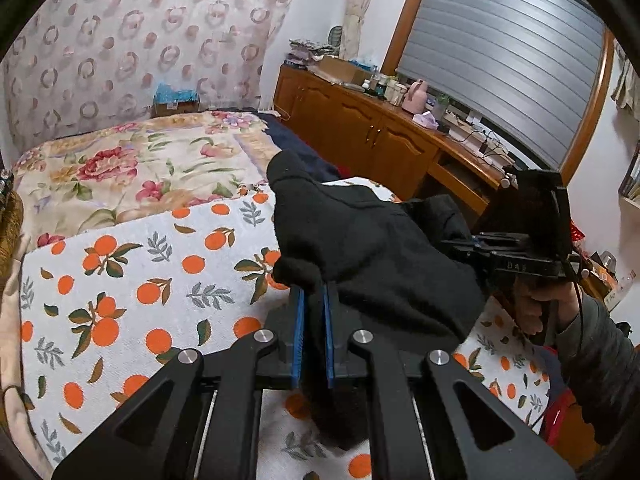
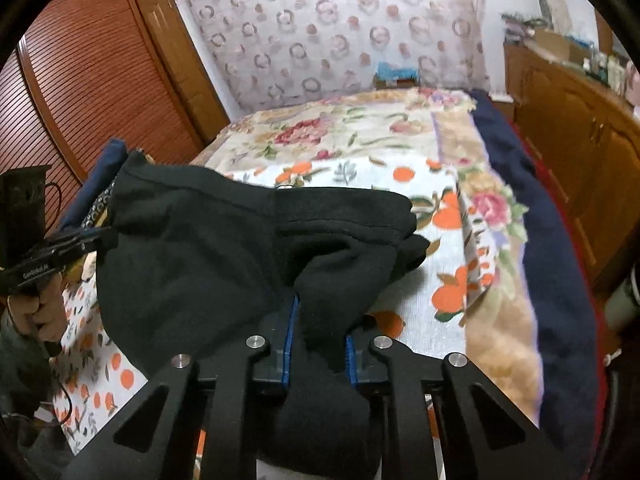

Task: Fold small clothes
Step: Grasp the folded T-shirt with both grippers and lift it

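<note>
Above the orange-print bedspread (image 1: 120, 280), the small black fleece garment (image 1: 372, 248) is held stretched left to right, one end pinched in the left claw (image 1: 314, 300) and the other pinched in the right claw (image 2: 320, 320).

A home bedroom: bed (image 1: 120, 168), wooden wardrobe (image 2: 92, 80), curtains (image 1: 140, 40)
</note>
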The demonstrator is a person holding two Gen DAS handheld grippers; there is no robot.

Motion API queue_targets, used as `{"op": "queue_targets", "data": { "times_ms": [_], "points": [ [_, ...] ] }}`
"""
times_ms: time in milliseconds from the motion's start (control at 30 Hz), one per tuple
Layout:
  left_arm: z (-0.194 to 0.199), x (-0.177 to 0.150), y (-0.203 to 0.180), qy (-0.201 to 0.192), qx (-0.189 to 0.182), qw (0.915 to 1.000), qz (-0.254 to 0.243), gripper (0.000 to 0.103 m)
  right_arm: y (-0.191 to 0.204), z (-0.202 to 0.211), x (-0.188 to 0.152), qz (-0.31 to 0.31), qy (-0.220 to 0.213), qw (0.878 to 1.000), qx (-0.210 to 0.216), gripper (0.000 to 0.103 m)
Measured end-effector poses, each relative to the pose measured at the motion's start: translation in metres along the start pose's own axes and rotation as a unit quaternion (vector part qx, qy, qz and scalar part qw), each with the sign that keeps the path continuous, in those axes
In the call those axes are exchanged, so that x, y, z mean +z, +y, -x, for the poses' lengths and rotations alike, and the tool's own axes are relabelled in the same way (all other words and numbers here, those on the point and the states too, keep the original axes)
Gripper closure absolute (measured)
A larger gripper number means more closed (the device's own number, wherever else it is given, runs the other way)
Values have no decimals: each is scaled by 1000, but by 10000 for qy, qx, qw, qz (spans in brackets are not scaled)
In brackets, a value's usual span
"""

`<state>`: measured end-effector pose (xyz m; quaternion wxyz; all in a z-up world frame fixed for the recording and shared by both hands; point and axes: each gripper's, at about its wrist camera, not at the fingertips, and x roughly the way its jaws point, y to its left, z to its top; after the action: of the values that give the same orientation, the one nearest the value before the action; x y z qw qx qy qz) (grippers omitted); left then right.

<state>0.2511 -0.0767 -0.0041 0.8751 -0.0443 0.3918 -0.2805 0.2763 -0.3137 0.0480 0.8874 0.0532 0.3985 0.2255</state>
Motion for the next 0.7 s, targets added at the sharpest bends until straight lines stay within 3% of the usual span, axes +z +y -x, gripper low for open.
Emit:
{"op": "queue_targets", "data": {
  "times_ms": [267,500,700],
  "points": [
    [41,3,0,-402,141,9991,-44,93,42,18,18,593,-465,9971,-101,86],
    [98,0,26,-856,481,9951,105,93,88,11,39,1190,-734,9901,149,86],
    [165,-8,63,-1369,993,9849,370,93,148,-10,74,1821,-990,9767,551,86]
  ]
}}
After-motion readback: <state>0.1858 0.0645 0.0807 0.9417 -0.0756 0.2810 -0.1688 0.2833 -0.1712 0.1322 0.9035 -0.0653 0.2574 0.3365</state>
